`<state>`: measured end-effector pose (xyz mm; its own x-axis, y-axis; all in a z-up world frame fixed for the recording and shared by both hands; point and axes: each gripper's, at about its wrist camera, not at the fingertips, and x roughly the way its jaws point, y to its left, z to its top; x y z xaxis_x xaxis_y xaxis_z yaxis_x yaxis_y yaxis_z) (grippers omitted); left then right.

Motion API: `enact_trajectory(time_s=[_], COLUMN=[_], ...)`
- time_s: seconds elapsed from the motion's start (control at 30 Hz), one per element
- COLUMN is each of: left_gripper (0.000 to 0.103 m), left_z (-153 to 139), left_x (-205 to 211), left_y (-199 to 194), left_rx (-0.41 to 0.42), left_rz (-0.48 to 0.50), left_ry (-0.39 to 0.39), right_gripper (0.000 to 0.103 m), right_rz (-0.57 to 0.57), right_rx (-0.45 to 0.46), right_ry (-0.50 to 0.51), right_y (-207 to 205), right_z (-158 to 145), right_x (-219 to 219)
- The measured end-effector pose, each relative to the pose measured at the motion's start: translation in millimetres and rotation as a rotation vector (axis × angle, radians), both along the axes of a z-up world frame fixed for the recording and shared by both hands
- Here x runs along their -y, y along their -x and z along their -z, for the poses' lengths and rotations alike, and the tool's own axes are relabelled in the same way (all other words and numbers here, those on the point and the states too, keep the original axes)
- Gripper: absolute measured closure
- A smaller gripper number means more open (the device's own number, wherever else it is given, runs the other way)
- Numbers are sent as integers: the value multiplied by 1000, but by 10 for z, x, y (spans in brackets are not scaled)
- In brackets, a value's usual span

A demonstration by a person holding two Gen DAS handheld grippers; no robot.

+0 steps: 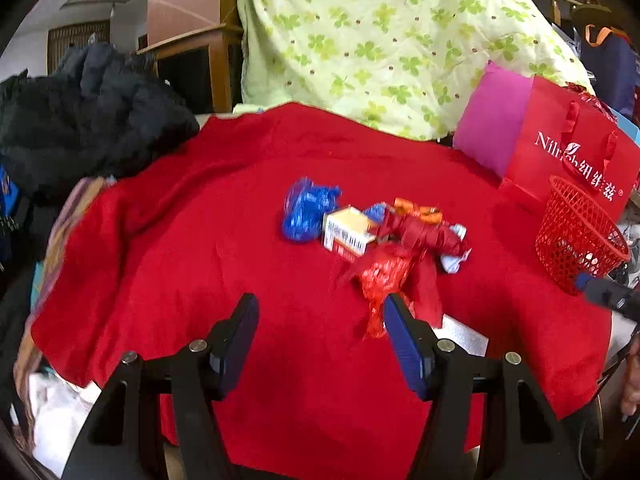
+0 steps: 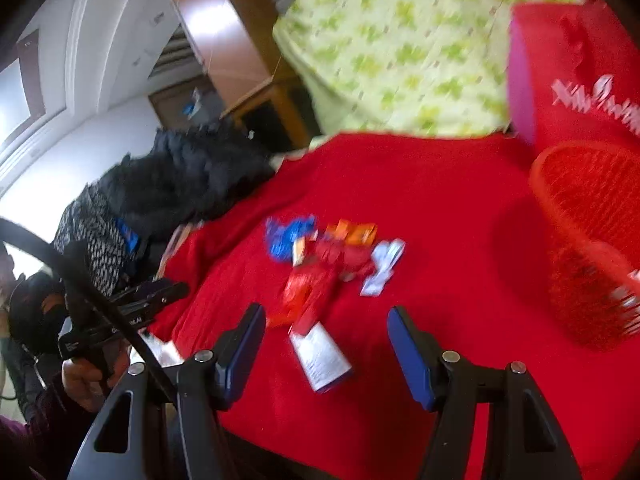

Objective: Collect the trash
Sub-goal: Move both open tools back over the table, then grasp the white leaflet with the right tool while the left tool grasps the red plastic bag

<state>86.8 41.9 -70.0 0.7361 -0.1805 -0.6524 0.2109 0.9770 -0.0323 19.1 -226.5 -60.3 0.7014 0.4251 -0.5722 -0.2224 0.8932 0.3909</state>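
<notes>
I see red mesh basket (image 1: 580, 240) holding a few scraps, unidentifiable; wrappers (image 1: 376, 236) outside on red cloth (image 1: 200, 260). Left gripper (image 1: 322, 316), right gripper (image 2: 326, 324): jaws apart, empty.

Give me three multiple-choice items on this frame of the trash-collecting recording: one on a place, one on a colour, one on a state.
1. Where does the red mesh basket stand relative to the trash pile?
A. Right of it
B. Left of it
C. On top of it

2. What colour is the cloth under the trash?
A. Green
B. Red
C. Black

3. What is the state of the left claw?
A. Shut on a wrapper
B. Shut on the small box
C. Open, holding nothing

Answers:
1. A: in both views the basket sits at the right edge, in front of the red paper bag.
2. B: the wrappers and the small box lie on red fabric.
3. C: its blue pads stand apart with only cloth between them.
</notes>
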Motion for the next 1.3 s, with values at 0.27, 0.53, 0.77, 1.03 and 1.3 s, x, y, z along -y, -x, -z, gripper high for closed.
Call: enact_trajectory(time_s=[0.27, 0.53, 0.77, 1.03, 1.3], left_gripper=[38, 38, 38, 38, 38], left_z=[164, 319, 378, 433, 662], left_x=[-129, -289, -199, 129, 453], left_y=[-46, -137, -275, -532, -882], left_rx=[-31, -90, -145, -211, -305], left_rz=[1, -18, 22, 102, 134], left_ry=[34, 57, 95, 142, 218], right_gripper=[35, 35, 54, 55, 55], right_rz=[-146, -261, -267, -204, -56], right_rx=[-102, -157, -155, -138, -146], right_ry=[83, 183, 337, 321, 236], right_y=[-374, -766, -783, -504, 6], right_z=[541, 966, 1156, 1062, 875], right_x=[-414, -836, -1057, -848, -164])
